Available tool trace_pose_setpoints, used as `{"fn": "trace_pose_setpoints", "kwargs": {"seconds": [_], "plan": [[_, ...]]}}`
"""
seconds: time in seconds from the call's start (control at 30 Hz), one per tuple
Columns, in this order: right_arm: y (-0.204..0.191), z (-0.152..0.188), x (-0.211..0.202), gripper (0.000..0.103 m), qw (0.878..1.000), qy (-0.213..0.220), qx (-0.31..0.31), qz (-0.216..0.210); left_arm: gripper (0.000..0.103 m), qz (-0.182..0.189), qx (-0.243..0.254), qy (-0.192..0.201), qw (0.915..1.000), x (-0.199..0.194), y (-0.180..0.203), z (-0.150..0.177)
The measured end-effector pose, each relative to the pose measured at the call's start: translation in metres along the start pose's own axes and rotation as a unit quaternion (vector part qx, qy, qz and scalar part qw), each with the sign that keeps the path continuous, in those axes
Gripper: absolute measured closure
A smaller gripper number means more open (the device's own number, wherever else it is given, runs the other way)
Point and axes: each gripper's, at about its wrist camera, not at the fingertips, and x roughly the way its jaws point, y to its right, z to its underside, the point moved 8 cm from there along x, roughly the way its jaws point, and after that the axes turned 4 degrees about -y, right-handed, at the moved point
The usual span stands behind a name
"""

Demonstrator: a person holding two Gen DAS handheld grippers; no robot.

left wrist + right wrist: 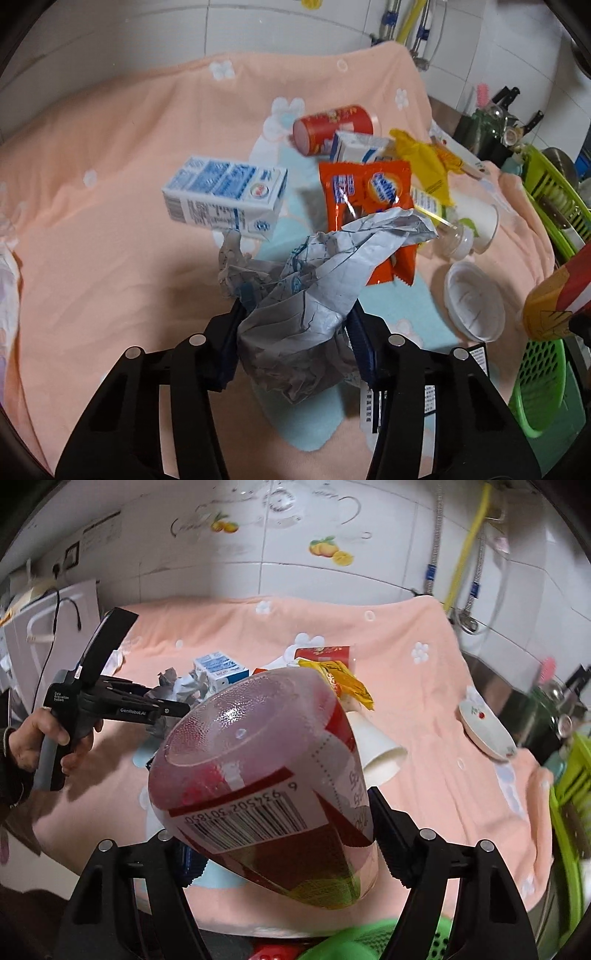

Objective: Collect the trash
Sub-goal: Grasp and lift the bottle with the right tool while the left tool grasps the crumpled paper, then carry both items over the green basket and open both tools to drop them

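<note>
In the left wrist view my left gripper [295,343] is shut on a crumpled grey-white paper [314,291], which bulges up between the blue pads. Beyond the paper, on the peach cloth [110,166], lie a blue-white milk carton [225,195], an orange snack wrapper [369,199], a red can [332,127], a yellow wrapper [424,162] and a paper cup [480,221]. My right gripper [284,842] is shut on a plastic bottle [258,760] with a red label, its base towards the camera. That bottle [554,302] also shows at the right edge of the left wrist view.
A green perforated basket [543,384] sits low at the right, beside the table edge. A white bowl [476,299] lies near it, and a green dish rack [554,192] stands at the right. A person's hand [29,738] holds the left gripper. Tiled wall behind.
</note>
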Motion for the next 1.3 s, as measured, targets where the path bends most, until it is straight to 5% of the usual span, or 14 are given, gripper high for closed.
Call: {"fn": "trace_pose_setpoints", "kwargs": {"seconds": [0.27,0.47,0.73,0.97,1.3], "plan": [[0.001,0.007,-0.035,0.030,0.998,0.033,0.045,0.017,0.054,-0.001,-0.008,0.059,0.9982,-0.053,-0.008,-0.022],[-0.003,0.018,-0.053,0.031,0.997,0.043,0.057,0.026,0.054,-0.042,0.010,0.107,0.9933,-0.084,-0.002,-0.038],[0.007,0.027,-0.071,0.031,0.995,0.054,0.069,0.038,0.054,-0.012,0.002,0.134,0.9909,-0.114,0.011,-0.055],[0.016,0.037,-0.080,0.031,0.994,0.056,0.077,0.047,0.054,0.008,0.010,0.137,0.9904,-0.123,0.029,-0.060],[0.043,0.061,-0.107,0.032,0.989,0.060,0.111,0.083,0.054,0.109,0.065,0.075,0.9890,-0.095,0.125,-0.021]]}}
